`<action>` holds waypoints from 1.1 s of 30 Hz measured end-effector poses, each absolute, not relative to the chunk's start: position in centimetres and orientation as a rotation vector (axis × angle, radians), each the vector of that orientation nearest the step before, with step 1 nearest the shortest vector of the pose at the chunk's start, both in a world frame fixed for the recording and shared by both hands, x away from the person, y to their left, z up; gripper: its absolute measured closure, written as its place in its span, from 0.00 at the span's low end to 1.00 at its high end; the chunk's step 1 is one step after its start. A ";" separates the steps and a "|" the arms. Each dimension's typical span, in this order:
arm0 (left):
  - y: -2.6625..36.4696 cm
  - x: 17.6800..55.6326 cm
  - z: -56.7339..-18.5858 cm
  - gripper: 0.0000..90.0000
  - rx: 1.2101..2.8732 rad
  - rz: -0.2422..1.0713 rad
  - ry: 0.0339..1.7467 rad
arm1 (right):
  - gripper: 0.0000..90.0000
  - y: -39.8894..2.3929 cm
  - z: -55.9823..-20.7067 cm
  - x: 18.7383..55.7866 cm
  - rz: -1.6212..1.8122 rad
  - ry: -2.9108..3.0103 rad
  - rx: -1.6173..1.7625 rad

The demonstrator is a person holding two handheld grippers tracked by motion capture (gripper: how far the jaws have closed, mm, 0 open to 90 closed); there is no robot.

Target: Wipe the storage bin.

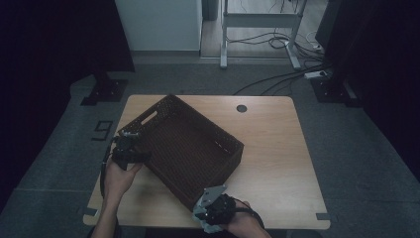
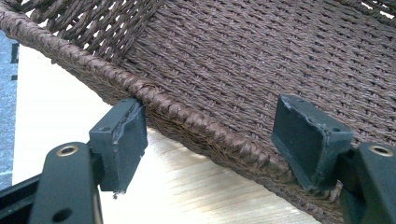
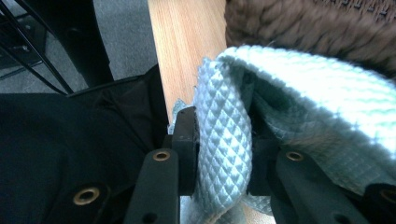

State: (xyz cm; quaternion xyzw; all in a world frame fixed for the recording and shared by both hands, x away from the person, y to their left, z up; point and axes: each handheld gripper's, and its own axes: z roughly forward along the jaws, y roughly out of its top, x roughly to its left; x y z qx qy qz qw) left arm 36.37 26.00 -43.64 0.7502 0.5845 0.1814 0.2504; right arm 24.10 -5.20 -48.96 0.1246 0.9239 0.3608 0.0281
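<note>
Showing two hand-held claws at work on a dark brown woven basket [image 1: 188,144], which sits turned at an angle on a pale wooden surface [image 1: 277,148]. In the high view the left claw [image 1: 130,148] is at the basket's left long wall, held by the person's left hand [image 1: 119,178]; the right claw [image 1: 210,208] is at the basket's near corner, close to the surface's front edge, with a grey three-cornered plate on top and the right hand [image 1: 245,225] behind it.

In the left gripper view the left claw [image 2: 210,140] stands released: its two black jaws are set wide apart along the braided rim of the basket [image 2: 224,70], the left pad just touching the rim's outer side and the right one lying over the rim toward the inside. The pads do not squeeze the wall.

In the right gripper view the right claw [image 3: 222,154] is clenched on a fold of light blue-green waffle-textured cloth [image 3: 299,98]. The pinched fold rises between the jaws and the rest of the cloth drapes to the right, lying against the outer weave of the basket [image 3: 299,28]. A strip of the wooden surface [image 3: 187,51] shows to the left of the cloth, with grey carpeted floor [image 3: 121,37] beyond its edge.
</note>
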 end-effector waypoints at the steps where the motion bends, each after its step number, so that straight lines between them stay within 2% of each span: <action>1: 26.0 36.4 -43.6 0.29 2.042 0.492 1.591 | 0.78 -5.2 -49.0 24.1 1.112 2.852 0.388; 33: 26.1 36.4 -43.7 0.30 2.046 0.489 1.586 | 0.78 -8.2 -49.4 27.1 1.084 2.770 0.577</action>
